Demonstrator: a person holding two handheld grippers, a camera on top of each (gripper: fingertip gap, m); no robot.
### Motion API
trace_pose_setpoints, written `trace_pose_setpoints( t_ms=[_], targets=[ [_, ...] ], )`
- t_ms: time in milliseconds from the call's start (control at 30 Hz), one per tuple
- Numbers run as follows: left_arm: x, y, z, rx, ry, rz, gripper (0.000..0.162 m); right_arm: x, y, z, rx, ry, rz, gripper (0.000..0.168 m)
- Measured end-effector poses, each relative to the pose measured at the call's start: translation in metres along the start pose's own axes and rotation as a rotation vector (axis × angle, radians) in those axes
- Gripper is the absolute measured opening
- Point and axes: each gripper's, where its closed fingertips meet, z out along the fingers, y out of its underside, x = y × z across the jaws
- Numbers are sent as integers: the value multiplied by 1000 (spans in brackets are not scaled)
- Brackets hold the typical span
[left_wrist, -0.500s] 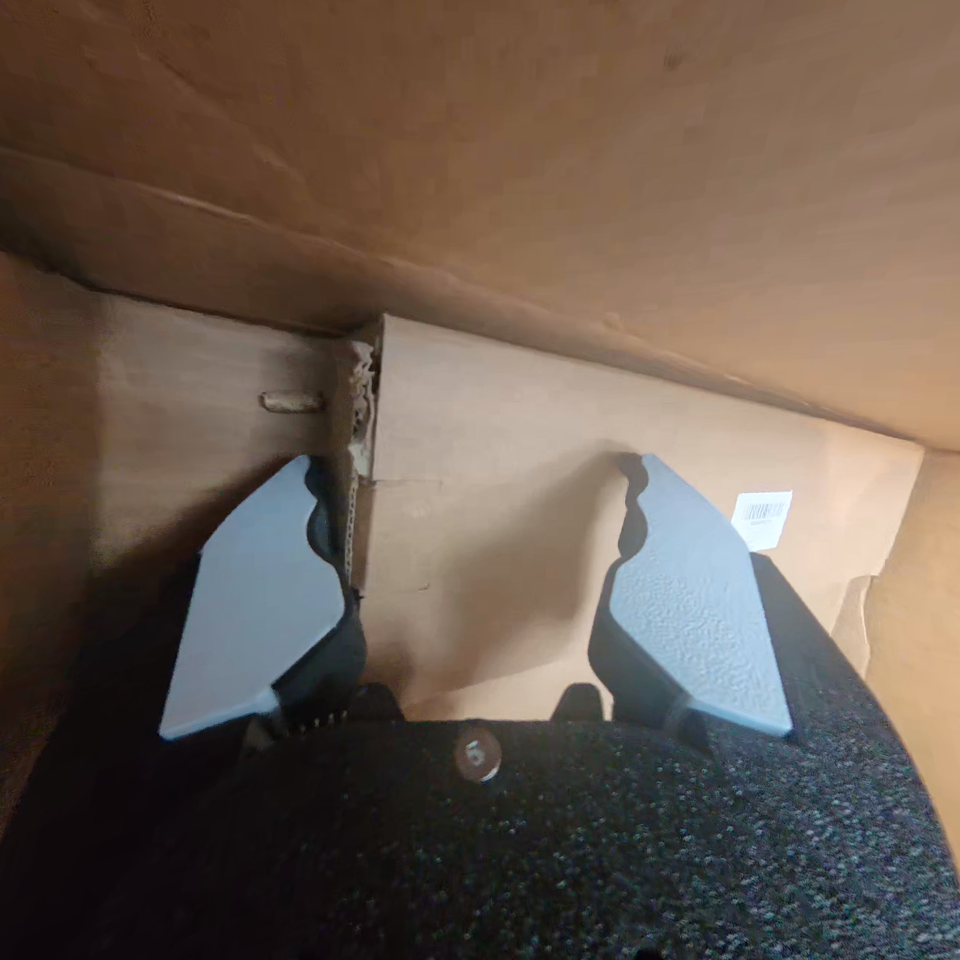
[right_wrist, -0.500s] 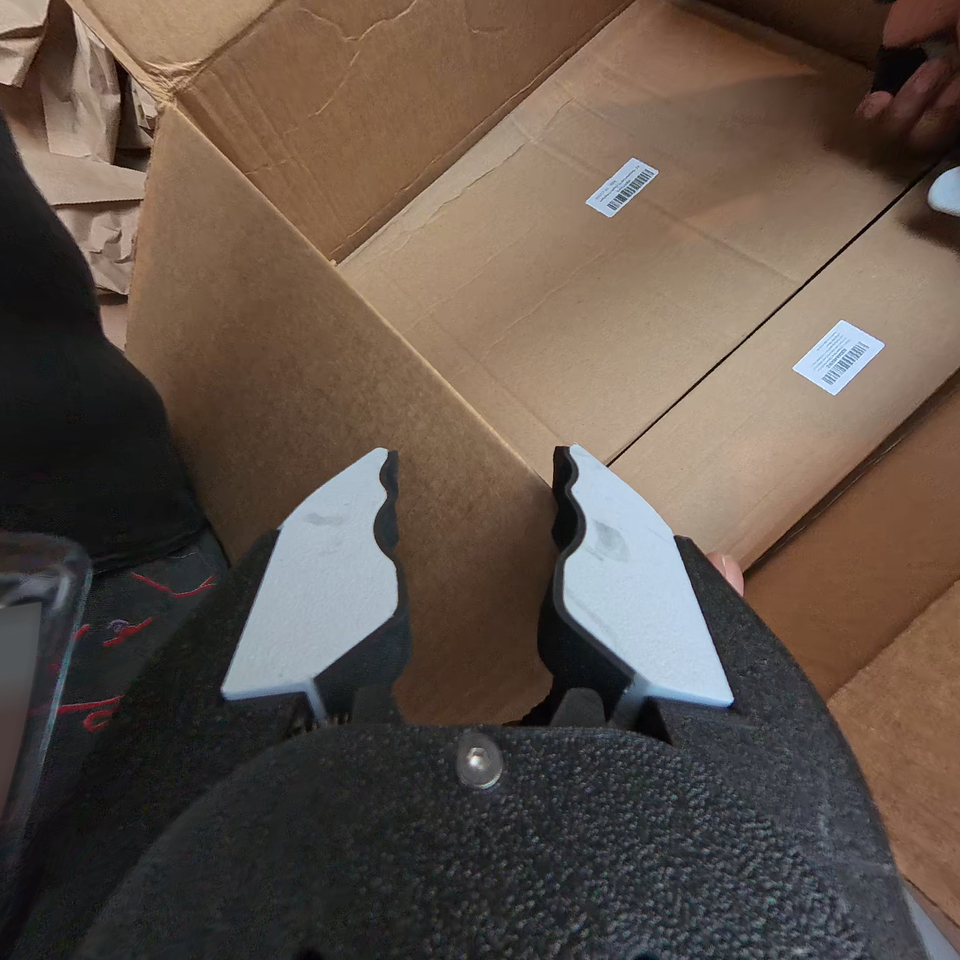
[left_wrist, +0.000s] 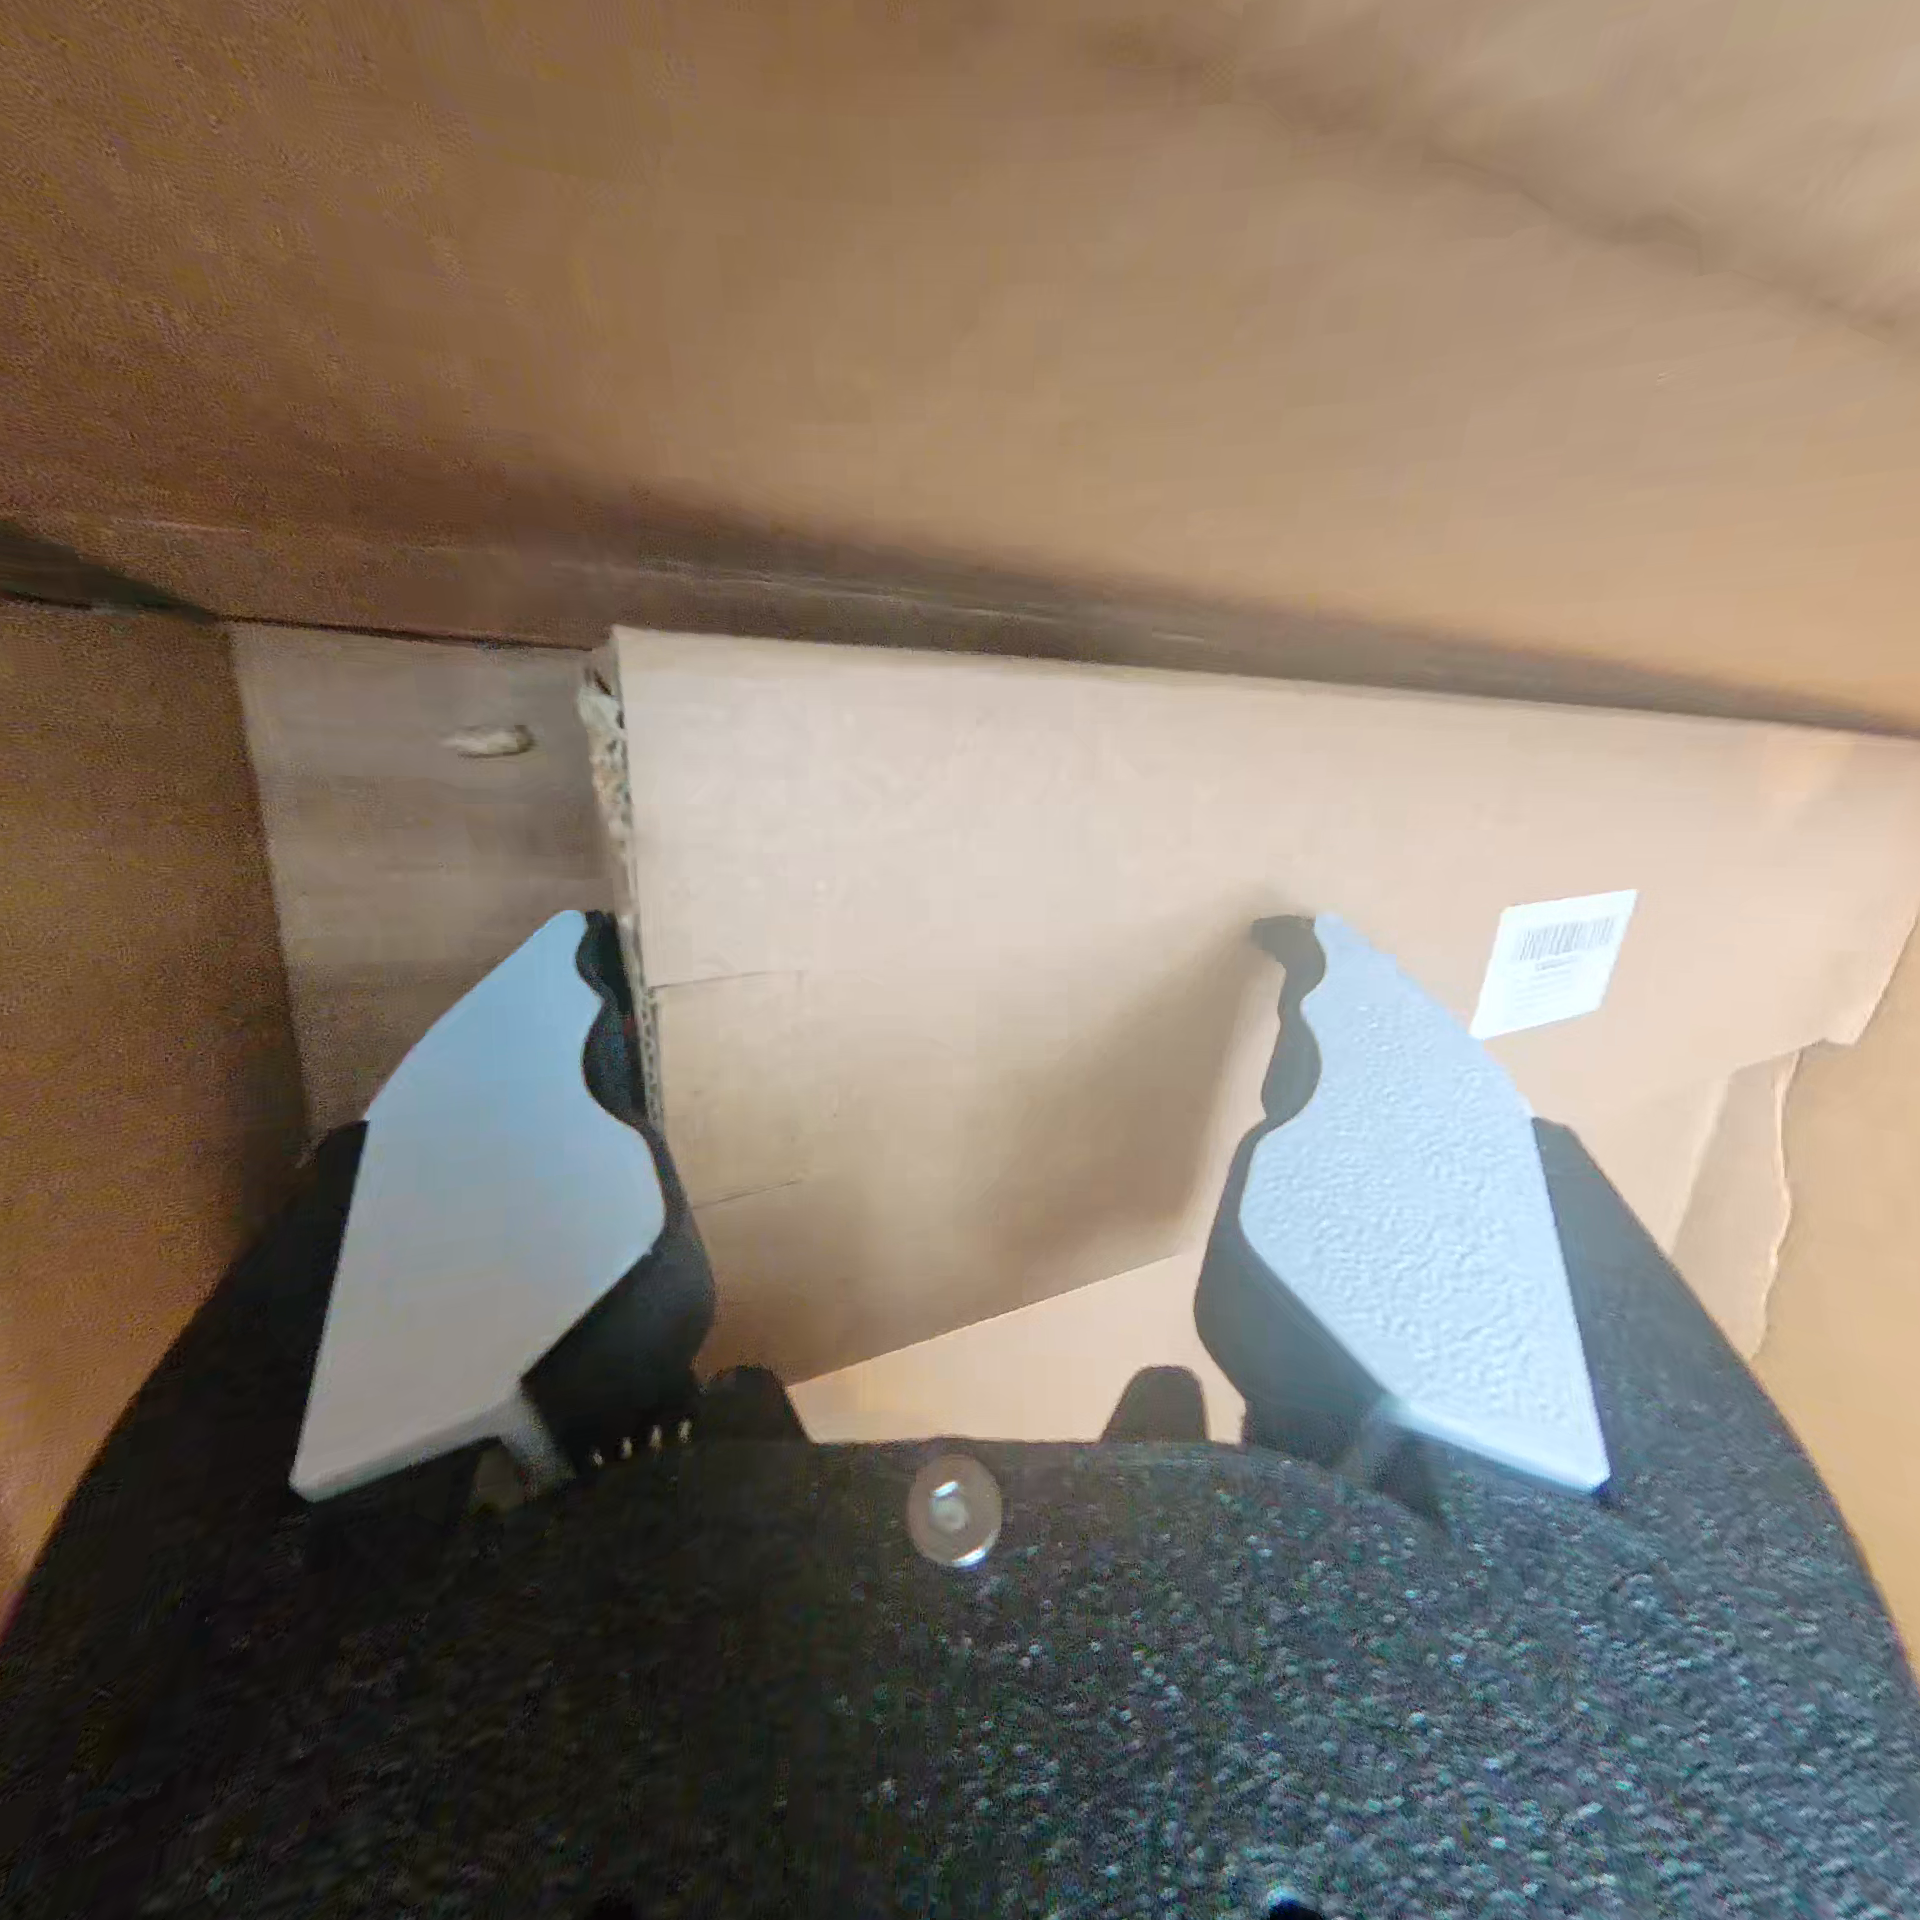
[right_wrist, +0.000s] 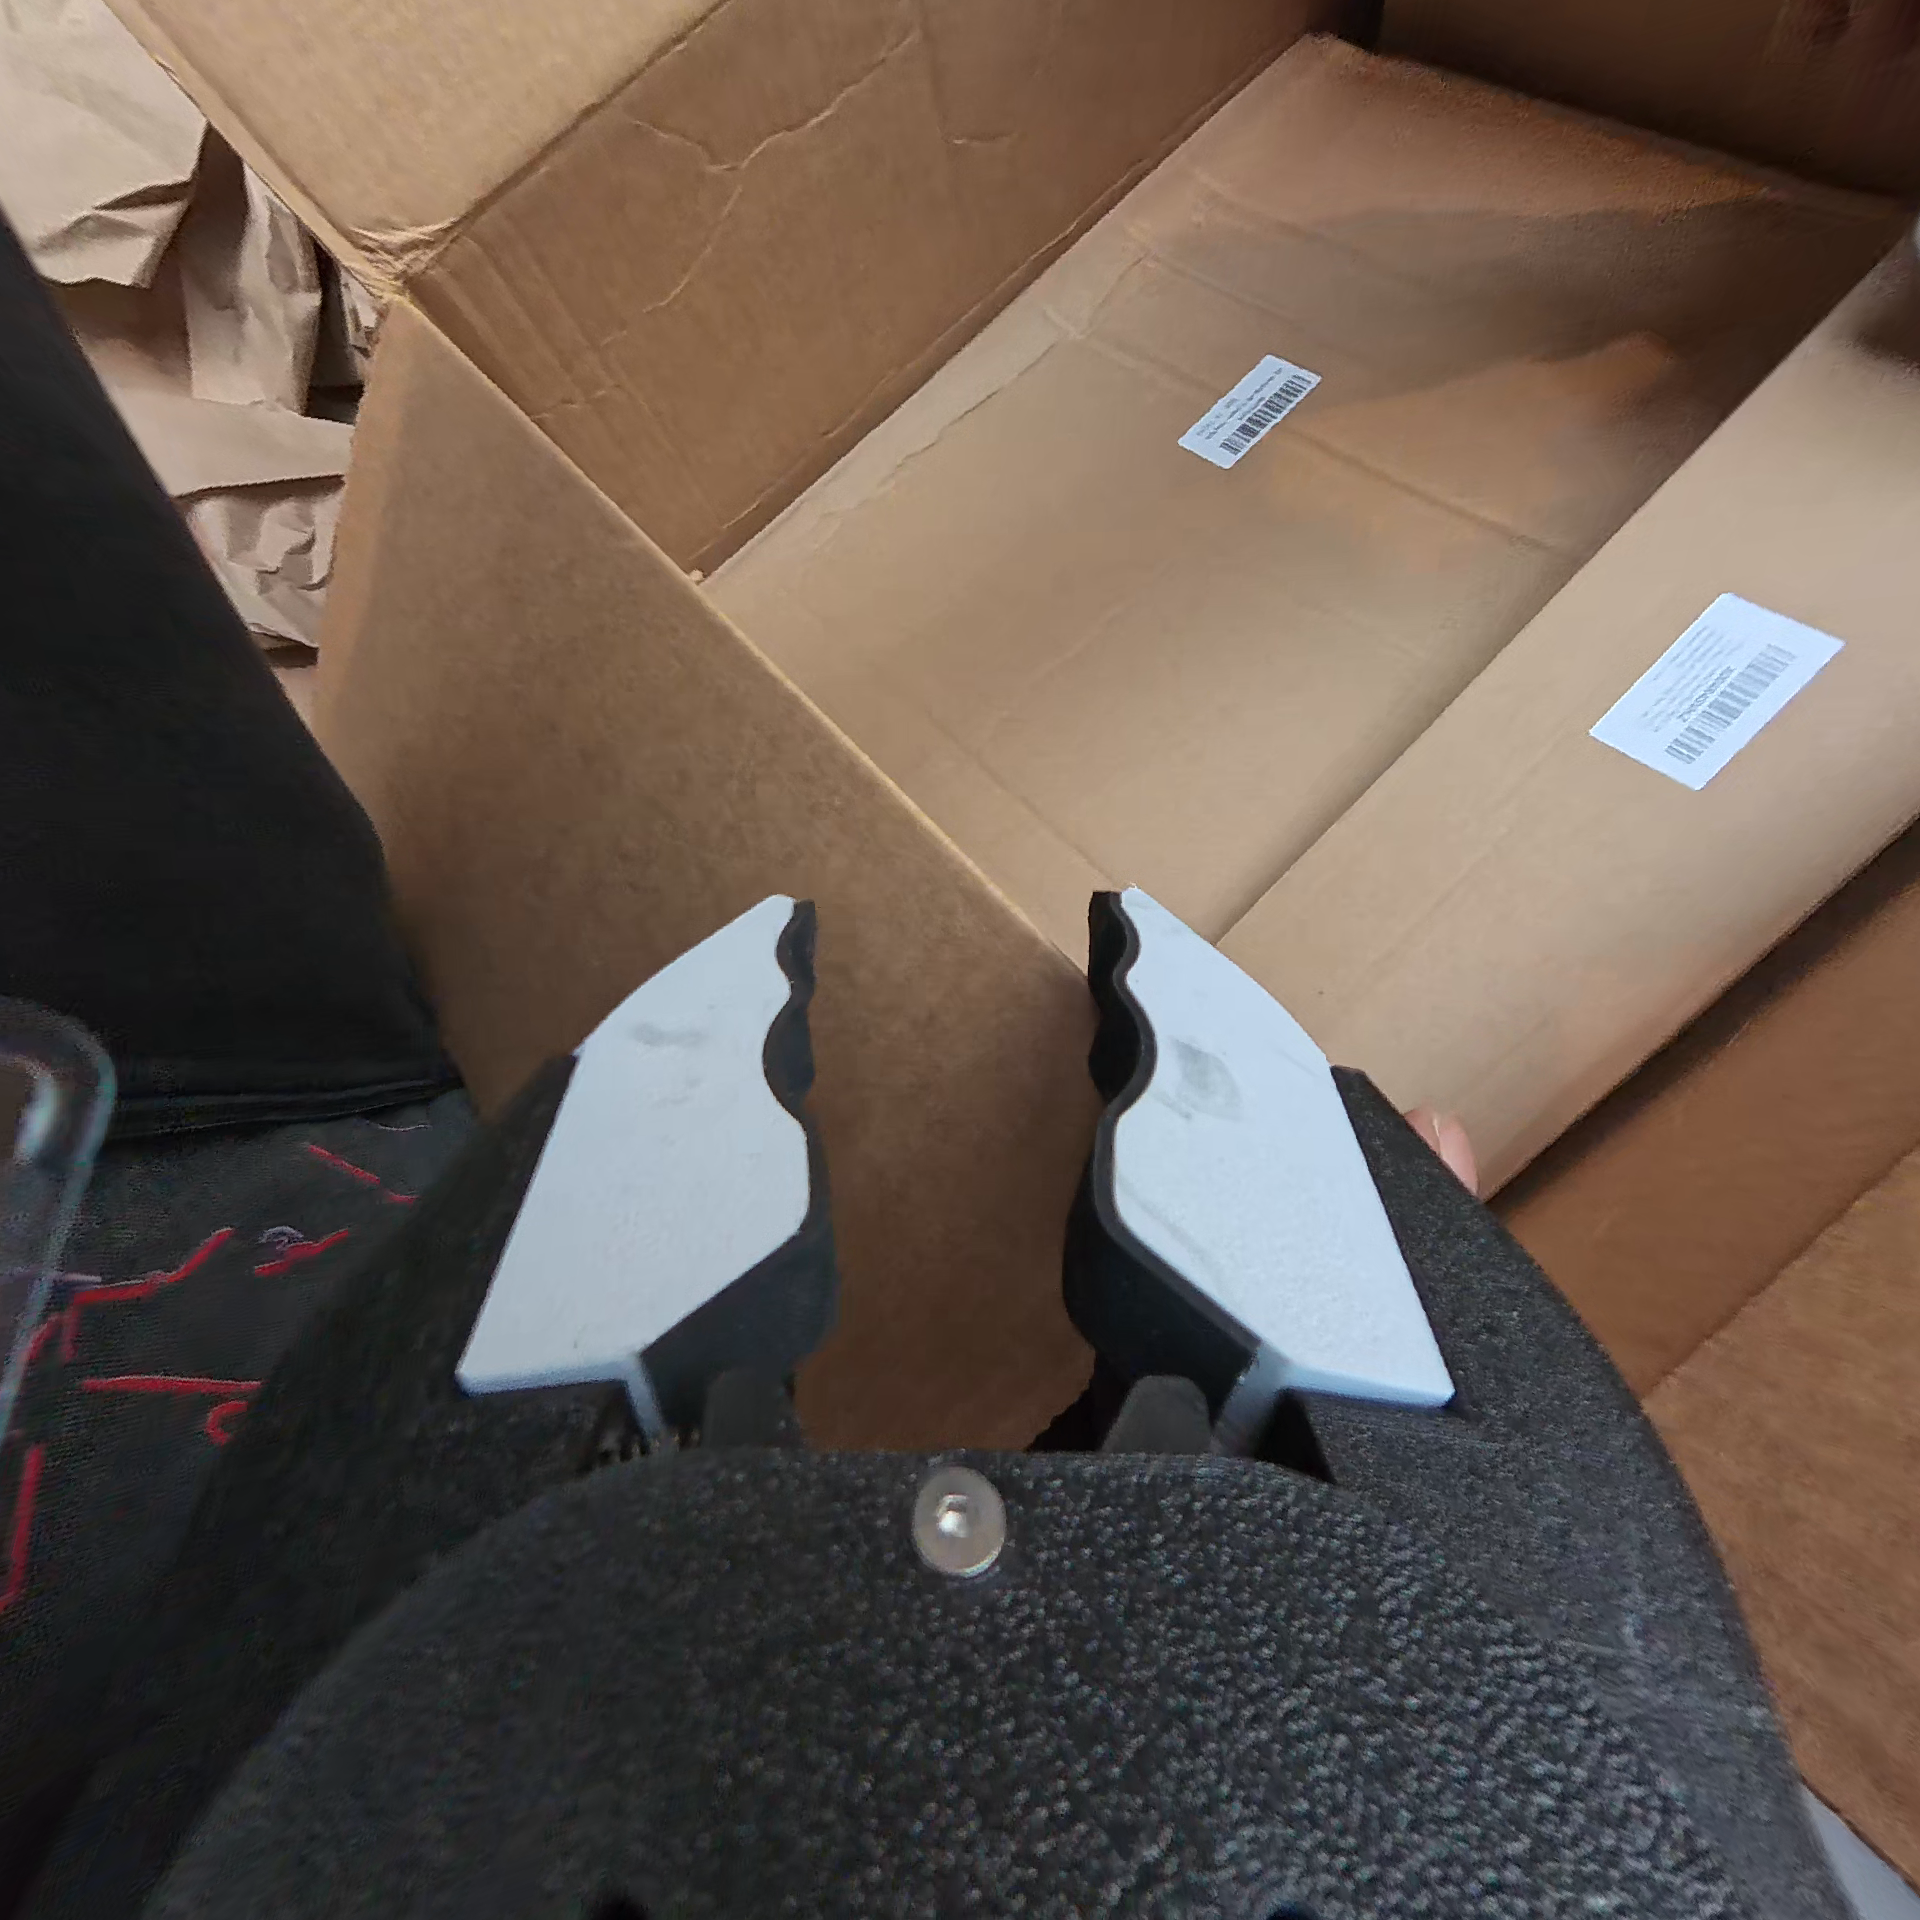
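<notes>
Where seen from the left wrist view: left gripper (left_wrist: 940, 925), jaws spread wide, empty, deep inside a large cardboard box (left_wrist: 935, 312). Between the fingers, a flat cardboard package (left_wrist: 987, 935) on the box floor, ragged corrugated edge just beside the left fingertip (left_wrist: 566, 935). White barcode label (left_wrist: 1555, 961) on that package, just past the right fingertip. Beyond, box wall, shadowed seam along its foot.

Where seen from the right wrist view: right gripper (right_wrist: 951, 909), jaws moderately apart, empty, straddling the upright near wall (right_wrist: 623, 831) of the same box; contact cannot be told. Fingertip of a person (right_wrist: 1449, 1143) at the gripper's right side. Left of the gripper, dark cloth with red marks (right_wrist: 156, 1299). Inside the box, two flat cardboard packages side by side: nearer one (right_wrist: 1507, 883) with white label (right_wrist: 1714, 691), farther one (right_wrist: 1143, 623) with white label (right_wrist: 1249, 410). Past the far-left corner, crumpled brown paper (right_wrist: 208, 312).
</notes>
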Motion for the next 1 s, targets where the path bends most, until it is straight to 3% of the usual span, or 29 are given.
trace_pose_setpoints(
  t_ms=[233, 367, 600, 667, 800, 1000],
  targets=[
    [30, -2, -65, 79, -198, 10, 117, 0, 4, -2, -60, -2, 30, 65],
    [54, -4, -101, 124, -312, 29, 117, 13, 4, -10, -91, 69, 51, 81],
    [103, 0, -160, 200, -497, -6, 111, 55, -45, -19, -41, 311, 31, 99],
    [117, 0, -175, 237, -525, -42, 107, 68, -57, -12, -54, 402, 11, 115],
    [139, 3, -191, 256, -571, -61, 106, 96, -76, 12, -53, 540, 8, 142],
    [160, 0, -202, 256, -601, -73, 107, 121, -83, 37, -69, 613, 48, 146]
  ],
)
